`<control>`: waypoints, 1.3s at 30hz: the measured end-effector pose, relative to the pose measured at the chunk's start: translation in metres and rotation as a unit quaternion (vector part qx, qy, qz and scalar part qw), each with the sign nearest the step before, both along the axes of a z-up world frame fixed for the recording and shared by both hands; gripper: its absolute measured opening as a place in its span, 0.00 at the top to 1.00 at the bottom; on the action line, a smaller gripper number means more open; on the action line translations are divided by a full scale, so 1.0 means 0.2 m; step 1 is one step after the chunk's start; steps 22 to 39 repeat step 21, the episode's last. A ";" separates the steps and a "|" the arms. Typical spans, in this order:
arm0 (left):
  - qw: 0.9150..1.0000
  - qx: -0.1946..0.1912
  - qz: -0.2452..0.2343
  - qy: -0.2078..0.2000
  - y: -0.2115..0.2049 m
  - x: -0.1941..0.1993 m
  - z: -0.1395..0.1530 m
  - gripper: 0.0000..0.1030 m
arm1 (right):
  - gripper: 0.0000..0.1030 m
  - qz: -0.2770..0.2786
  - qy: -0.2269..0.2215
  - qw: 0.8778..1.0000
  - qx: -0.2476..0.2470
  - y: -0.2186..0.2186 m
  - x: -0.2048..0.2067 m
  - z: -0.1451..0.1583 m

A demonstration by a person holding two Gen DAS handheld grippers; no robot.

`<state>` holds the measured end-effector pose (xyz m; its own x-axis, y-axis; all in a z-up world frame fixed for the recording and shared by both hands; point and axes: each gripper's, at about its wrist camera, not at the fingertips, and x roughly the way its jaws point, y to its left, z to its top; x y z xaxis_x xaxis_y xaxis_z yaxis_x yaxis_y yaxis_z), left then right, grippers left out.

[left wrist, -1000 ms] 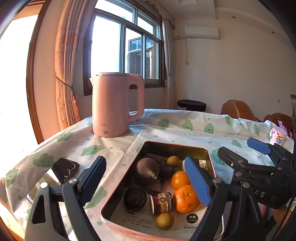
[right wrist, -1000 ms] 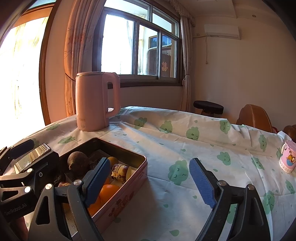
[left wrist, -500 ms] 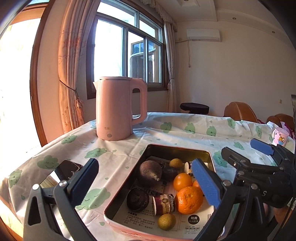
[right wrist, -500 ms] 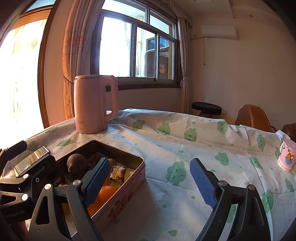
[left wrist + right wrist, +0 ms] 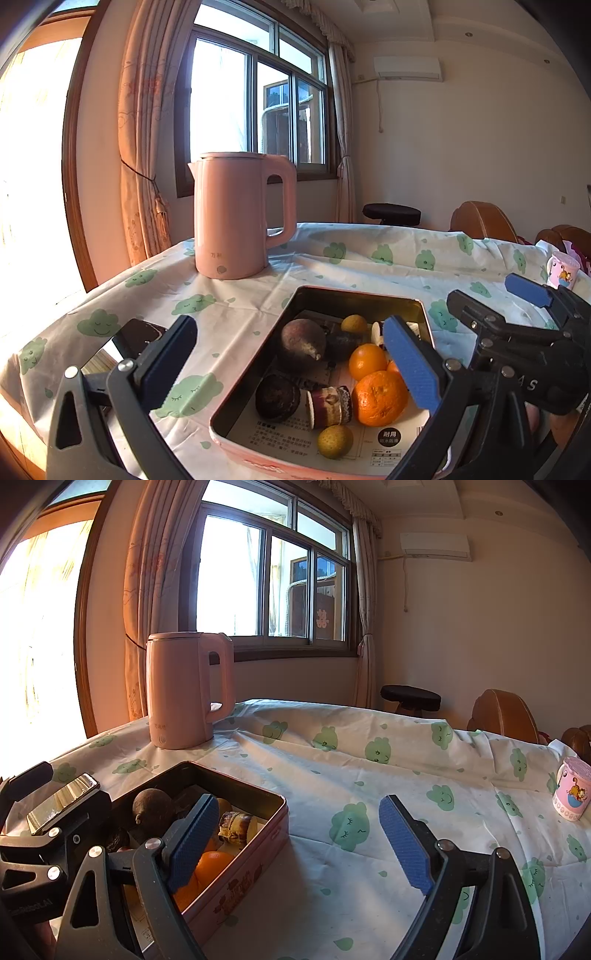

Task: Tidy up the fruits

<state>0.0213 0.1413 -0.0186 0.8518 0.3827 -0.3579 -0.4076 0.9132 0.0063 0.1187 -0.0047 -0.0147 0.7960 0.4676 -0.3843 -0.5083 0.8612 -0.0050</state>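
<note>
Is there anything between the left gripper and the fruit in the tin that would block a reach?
Nothing visible. The left gripper is open and empty, above the near end of the lidless tin. The big orange and other fruit lie uncovered below. The right gripper hovers off to the side, not across the path.

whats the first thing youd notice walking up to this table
The pink kettle stands tall at the far side of the cloud-print tablecloth, in front of the bright window. Nearer, an open tin holds oranges among dark round fruits. Both the left gripper and the right gripper are open and empty, the left above the tin.
</note>
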 end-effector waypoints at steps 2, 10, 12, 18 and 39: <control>1.000 -0.001 0.001 0.000 0.00 0.00 0.00 0.00 | 0.13 0.000 0.000 1.000 0.000 0.00 0.00 0.00; 1.000 -0.006 0.003 0.003 0.01 0.01 -0.01 0.00 | 0.13 0.000 0.000 1.000 -0.001 0.00 0.00 0.00; 1.000 -0.006 0.000 0.003 0.01 0.01 -0.01 0.00 | 0.13 0.000 0.000 1.000 -0.001 0.00 0.00 0.00; 1.000 0.005 -0.006 0.003 -0.01 0.01 -0.01 0.00 | 0.13 -0.001 -0.003 1.000 0.005 -0.02 0.00 0.01; 1.000 0.001 -0.009 0.004 -0.01 0.00 -0.01 0.00 | 0.13 0.001 0.001 1.000 0.011 -0.05 0.01 0.01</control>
